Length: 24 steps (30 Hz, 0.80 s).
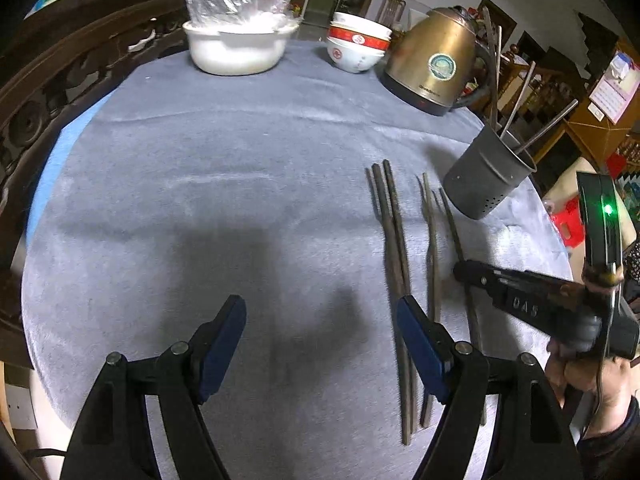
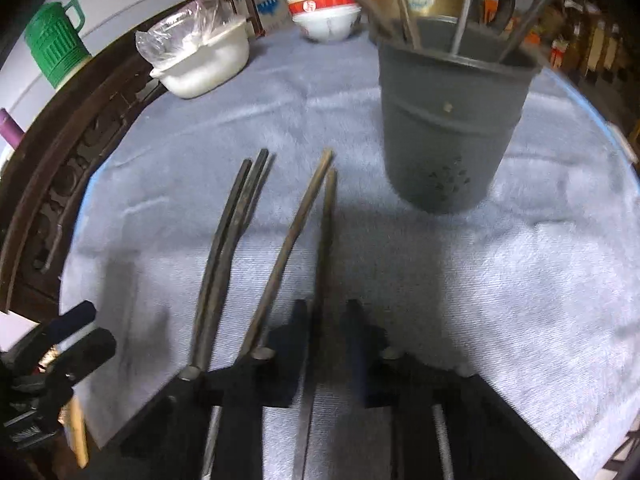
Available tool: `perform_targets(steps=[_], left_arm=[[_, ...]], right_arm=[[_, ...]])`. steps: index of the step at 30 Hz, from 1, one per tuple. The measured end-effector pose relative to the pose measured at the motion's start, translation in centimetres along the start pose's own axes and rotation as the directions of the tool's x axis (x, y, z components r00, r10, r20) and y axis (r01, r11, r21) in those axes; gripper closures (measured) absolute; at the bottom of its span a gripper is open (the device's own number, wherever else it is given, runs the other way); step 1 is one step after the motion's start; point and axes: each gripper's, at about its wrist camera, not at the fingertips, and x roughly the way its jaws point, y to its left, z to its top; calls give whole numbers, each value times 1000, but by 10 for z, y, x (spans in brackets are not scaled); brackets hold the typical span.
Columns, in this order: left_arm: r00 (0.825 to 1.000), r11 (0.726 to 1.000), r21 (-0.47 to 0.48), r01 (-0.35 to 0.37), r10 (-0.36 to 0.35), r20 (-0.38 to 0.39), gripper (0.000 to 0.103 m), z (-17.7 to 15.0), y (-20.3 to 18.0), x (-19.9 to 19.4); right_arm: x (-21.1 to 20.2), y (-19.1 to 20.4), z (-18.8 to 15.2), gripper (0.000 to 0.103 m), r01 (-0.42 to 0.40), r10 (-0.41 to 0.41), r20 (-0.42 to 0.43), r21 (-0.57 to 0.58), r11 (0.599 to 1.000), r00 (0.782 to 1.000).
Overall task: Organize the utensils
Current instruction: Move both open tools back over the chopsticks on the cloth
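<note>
Several dark wooden chopsticks [image 1: 394, 248] lie side by side on the grey cloth, also in the right wrist view [image 2: 224, 248]. A grey utensil holder [image 1: 486, 174] with several chopsticks in it stands beyond them, large in the right wrist view [image 2: 448, 132]. My left gripper [image 1: 320, 336] is open and empty just left of the chopsticks, its right finger over their near ends. My right gripper [image 2: 328, 312] is nearly closed around the rightmost chopstick [image 2: 326, 232], which runs between its fingers; it also shows in the left wrist view [image 1: 460, 270], low on the cloth.
A white pot [image 1: 240, 48] with a plastic-wrapped bowl, stacked red-and-white bowls [image 1: 358, 46] and a brass kettle [image 1: 436, 60] stand at the far side. A carved wooden chair back [image 1: 48, 92] curves along the left. A green mug [image 2: 56, 44] stands behind it.
</note>
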Motion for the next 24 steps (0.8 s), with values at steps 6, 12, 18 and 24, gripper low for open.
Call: perform_targets(steps=[6,12,18,24], left_arm=[[997,1000,22,-13,14,-78,25,21,-22,30],[989,998,38,-43,48,-143,31,33,-37,54],[983,996,37,-85,90,-159,38,38,-37,64],[979,995,41,-94,100,-176,42,45,-41,68]], right_arm=[[-6,-20,-8,94,-21,21,2,16,1000,1000],[-7,-26,-11,94,-59,59,16,33,998,998],[-7,-30,-13,95,-93,92,28,43,995,995],[-9,-34,-14,95,-103,102,33,45,994,994]])
